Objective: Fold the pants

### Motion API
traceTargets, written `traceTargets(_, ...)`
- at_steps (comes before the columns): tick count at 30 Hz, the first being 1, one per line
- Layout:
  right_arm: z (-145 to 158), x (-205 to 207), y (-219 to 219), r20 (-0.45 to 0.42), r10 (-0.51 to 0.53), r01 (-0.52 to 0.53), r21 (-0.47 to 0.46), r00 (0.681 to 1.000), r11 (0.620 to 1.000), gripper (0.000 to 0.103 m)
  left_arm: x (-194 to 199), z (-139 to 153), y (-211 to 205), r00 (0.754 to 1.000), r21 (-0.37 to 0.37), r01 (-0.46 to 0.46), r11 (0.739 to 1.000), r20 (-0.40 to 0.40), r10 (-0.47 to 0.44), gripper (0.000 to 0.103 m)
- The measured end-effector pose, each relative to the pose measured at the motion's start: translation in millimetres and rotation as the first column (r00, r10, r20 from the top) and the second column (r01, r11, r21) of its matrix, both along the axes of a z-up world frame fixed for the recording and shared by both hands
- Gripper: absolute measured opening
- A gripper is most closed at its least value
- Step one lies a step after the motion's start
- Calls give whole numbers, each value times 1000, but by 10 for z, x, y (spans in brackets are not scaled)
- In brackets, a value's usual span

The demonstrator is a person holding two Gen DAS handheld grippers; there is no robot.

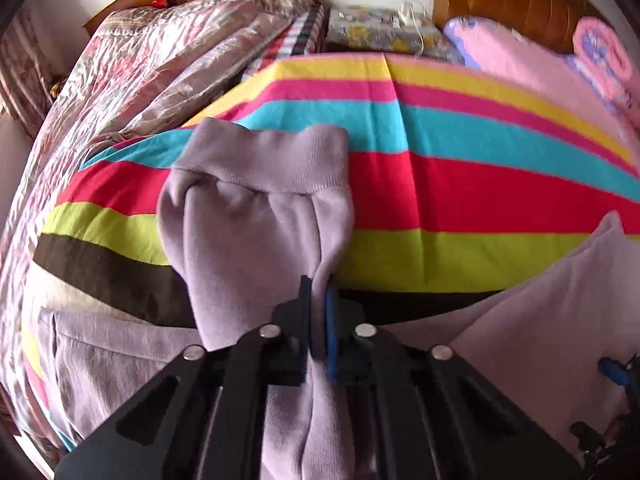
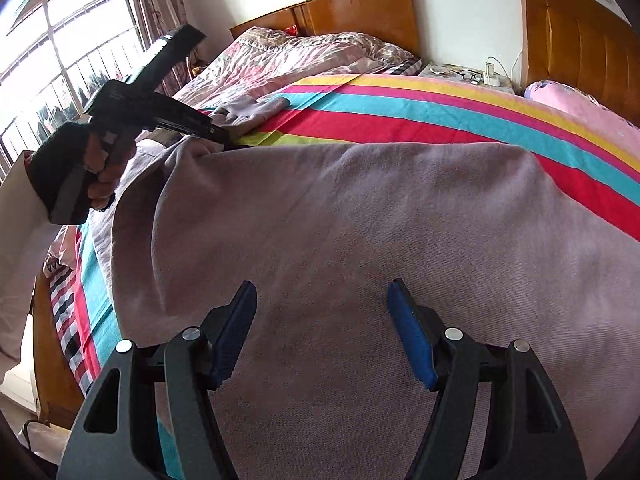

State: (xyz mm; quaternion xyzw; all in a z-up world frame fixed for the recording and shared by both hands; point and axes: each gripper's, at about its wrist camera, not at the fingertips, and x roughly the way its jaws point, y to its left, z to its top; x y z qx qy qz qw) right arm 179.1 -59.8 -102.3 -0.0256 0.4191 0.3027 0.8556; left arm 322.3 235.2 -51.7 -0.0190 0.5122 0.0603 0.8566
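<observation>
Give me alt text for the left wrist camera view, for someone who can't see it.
The left gripper has its jaws shut on a bunched fold of lilac pants, the ribbed cuff pointing away over a bright striped bedsheet. A floral quilt lies left, a pink pillow far right.

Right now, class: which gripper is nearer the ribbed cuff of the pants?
Left. The left gripper pinches the leg just below the ribbed cuff; the right gripper hovers open farther back.

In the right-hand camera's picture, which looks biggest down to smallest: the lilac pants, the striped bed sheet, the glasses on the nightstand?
1. Lilac pants, though they lie nearest the camera, which inflates them.
2. Striped bed sheet, partly covered by the pants.
3. Glasses, tiny and far off.
</observation>
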Motion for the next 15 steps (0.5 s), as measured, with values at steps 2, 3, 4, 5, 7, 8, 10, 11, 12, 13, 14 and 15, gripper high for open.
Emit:
traceTargets(2,2,-7,-3,-1,1,-1,3,1000,1000,67,-397,318,248,982,-97,-68,993,170,84,6)
traceTargets(3,2,-10,-7,-1,1,-1,4,1000,1000,67,-646,460,401,960,-162,-116,980,234,153,6)
traceTargets(4,3,-11,-9,-2,2,-2,4,1000,1000,67,-944,567,560,934,-247,-151,957,281,220,6)
traceTargets(5,6,-13,-9,-2,1,-1,5,1000,1000,67,-1267,607,730,906,-326,-185,927,308,290,6)
traceTargets(7,8,-5,-14,-6,2,-2,8,1000,1000,67,-1826,569,999,861,-408,-254,877,319,397,6)
traceTargets(8,6,1,-13,-8,3,-3,10,1000,1000,68,-2055,506,1111,846,-418,-292,860,307,437,6)
traceTargets(10,8,5,-12,-14,9,-9,14,1000,1000,69,-2387,243,1354,839,-433,-361,826,235,491,7)
traceTargets(11,9,8,-11,-15,12,-12,13,1000,1000,70,-2507,88,1457,843,-474,-367,800,194,502,7)
traceTargets(12,11,9,-9,-16,13,-13,11,1000,1000,70,-2628,-20,1535,839,-503,-380,776,166,518,12)
traceTargets(13,9,7,1,-16,13,-13,9,1000,1000,70,-2701,-106,1587,833,-513,-392,764,155,531,17)
traceTargets(14,10,4,2,-16,15,-15,6,1000,1000,70,-2740,-138,1610,827,-502,-403,765,158,539,32)
traceTargets(15,10,1,4,-16,16,-16,3,1000,1000,70,-2766,-120,1606,820,-488,-409,771,175,546,37)
